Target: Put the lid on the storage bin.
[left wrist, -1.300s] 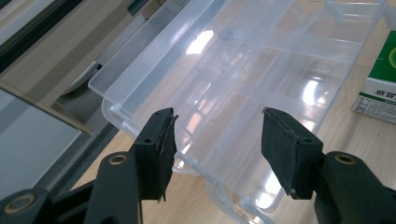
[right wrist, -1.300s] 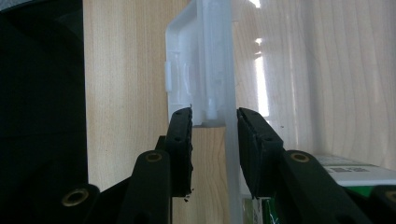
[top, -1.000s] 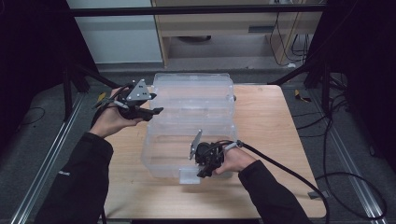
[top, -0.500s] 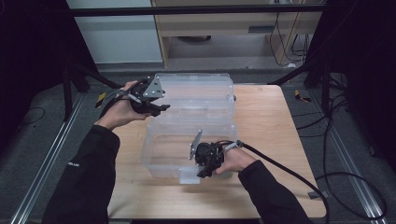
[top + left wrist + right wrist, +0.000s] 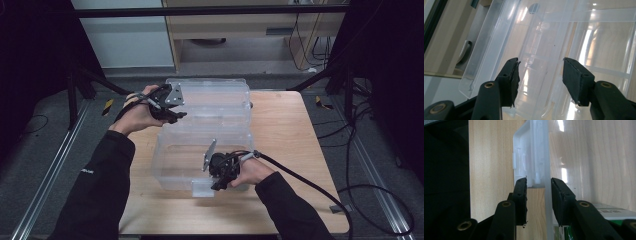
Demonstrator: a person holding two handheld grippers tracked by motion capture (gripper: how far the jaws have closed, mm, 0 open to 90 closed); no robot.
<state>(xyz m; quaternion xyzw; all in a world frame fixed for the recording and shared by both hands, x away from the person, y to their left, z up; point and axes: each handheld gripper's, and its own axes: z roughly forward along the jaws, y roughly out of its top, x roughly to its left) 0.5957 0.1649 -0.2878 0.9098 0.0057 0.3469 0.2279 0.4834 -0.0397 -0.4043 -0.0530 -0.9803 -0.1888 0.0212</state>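
A clear plastic storage box (image 5: 175, 160) stands on the wooden table (image 5: 290, 130) with its lid (image 5: 215, 97) laid open behind it. My left gripper (image 5: 177, 116) hovers at the lid's left edge. In the left gripper view the gripper (image 5: 540, 77) is open, with the lid (image 5: 554, 37) beyond its jaws and nothing between them. My right gripper (image 5: 216, 186) is at the box's front wall. In the right gripper view the gripper (image 5: 539, 192) has its jaws closed astride the wall and the lower end of the white latch (image 5: 524, 157).
The right gripper's cable (image 5: 310, 180) trails across the table's right side to the floor. A white and green label (image 5: 609, 212) shows through the box wall. Bare wood (image 5: 280, 115) lies right of the box. Black frame posts stand around the table.
My left gripper has moved right and a little away from me, from left of the box up to the lid's left edge. The right gripper has stayed at the front latch.
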